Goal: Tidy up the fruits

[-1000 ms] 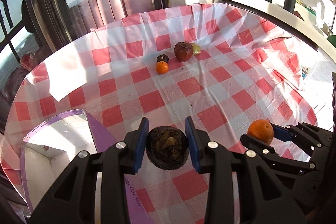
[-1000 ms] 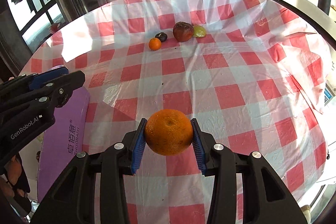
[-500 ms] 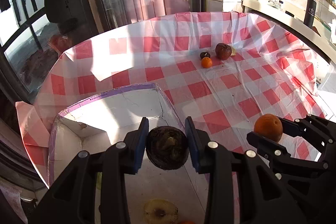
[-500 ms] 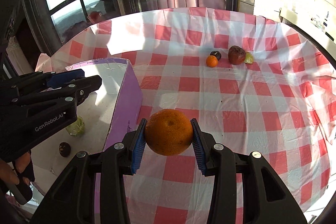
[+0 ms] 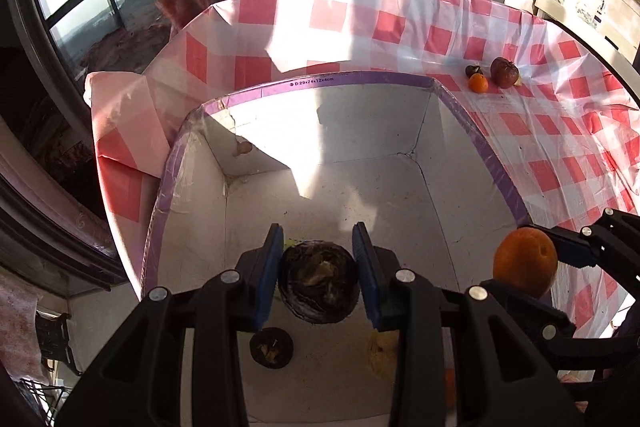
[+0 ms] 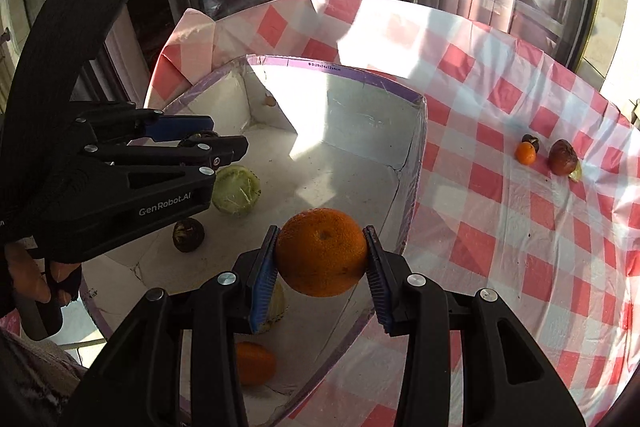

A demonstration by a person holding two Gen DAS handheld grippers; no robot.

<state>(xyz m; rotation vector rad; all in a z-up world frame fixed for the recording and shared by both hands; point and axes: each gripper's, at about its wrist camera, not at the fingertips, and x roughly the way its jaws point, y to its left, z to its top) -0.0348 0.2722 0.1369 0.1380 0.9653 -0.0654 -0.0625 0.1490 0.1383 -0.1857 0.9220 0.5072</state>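
The left gripper [image 5: 316, 273] is clenched on a dark purple round fruit [image 5: 319, 283], held above the floor of the white cardboard box with purple rim [image 5: 352, 78]. The right gripper [image 6: 320, 263] pinches a large round orange [image 6: 321, 251] over the box's right wall. Only the right wrist view shows a pale green fruit [image 6: 235, 189] and a smaller orange [image 6: 256, 363] lying inside; both views show three small fruits far off on the red-checked tablecloth [image 6: 520, 227].

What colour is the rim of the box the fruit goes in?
Purple. The box rim is purple and its inside white, clearest in the left wrist view.
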